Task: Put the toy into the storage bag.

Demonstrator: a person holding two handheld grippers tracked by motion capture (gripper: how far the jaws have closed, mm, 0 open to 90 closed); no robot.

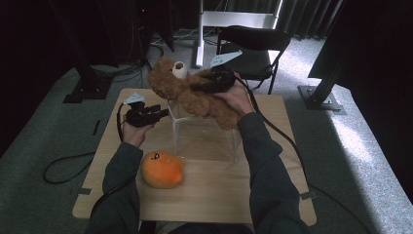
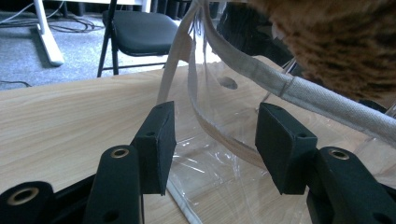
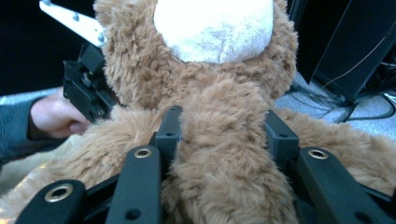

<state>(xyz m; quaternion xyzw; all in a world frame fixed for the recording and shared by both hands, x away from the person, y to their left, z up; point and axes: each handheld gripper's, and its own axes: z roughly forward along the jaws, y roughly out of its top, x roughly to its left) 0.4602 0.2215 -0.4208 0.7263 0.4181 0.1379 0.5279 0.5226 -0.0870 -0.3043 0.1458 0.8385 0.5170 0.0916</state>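
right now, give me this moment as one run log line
right gripper: shut on teddy bear, held over clear bag | left gripper: open at bag handle | orange plush: on table

My right claw [image 3: 219,135] holds the brown teddy bear [image 1: 195,90] lifted and tilted over the clear plastic bag [image 1: 204,139], clamping a furry limb. The bear has shaggy tan fur and a cream muzzle. The bag stands open on the surface, with beige cloth handles [image 2: 280,88].
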